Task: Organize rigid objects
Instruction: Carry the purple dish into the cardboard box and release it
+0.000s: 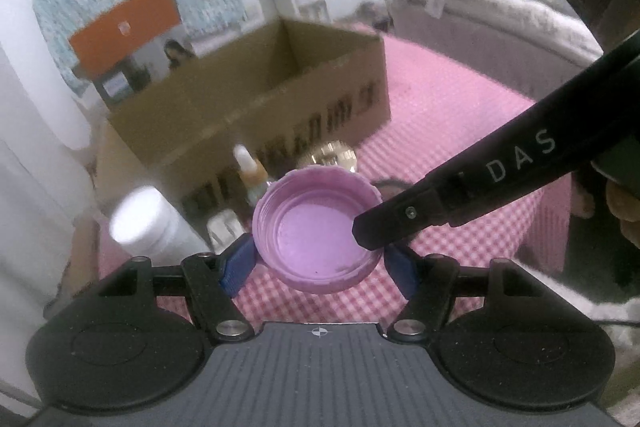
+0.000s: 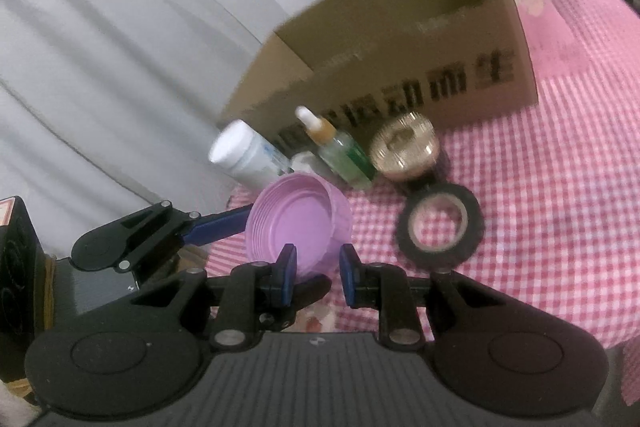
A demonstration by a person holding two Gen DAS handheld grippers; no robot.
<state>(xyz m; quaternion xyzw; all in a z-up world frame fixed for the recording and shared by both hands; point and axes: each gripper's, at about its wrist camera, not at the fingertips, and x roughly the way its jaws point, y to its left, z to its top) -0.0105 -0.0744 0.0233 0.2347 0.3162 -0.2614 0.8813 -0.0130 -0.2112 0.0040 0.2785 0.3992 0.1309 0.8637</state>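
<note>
Both sets of jaws were closed on the same pink lid (image 1: pixel 318 233): our left gripper (image 1: pixel 318 261) held it across its full width, one blue pad (image 1: pixel 236 261) pressed to each side of the rim, while our right gripper (image 2: pixel 318 269) pinched the near wall of the lid between its narrow-set blue fingers (image 2: pixel 287 267), one inside the rim and one outside. We held the lid hollow side up above the pink checked cloth (image 2: pixel 540 227), clear of it. From the left wrist view we saw the black finger of the right gripper come in from the right and dip into the lid's hollow. Beyond the lid we had a row of things standing on the cloth: a white bottle (image 2: pixel 244 155) at the left, a small dropper bottle (image 2: pixel 340 151) with a white tip and an amber collar beside it, and a round gold-coloured piece (image 2: pixel 404 147) further right. Just in front of the gold piece lay a roll of black tape (image 2: pixel 440 223), flat on the cloth. Behind all of them stood an open cardboard box (image 2: pixel 400 59) with dark printed characters along its near side; we could not see what lay in it. Pale curtain (image 2: pixel 100 47) hung at the left, and an orange and white carton (image 1: pixel 124 23) stood behind the box.
</note>
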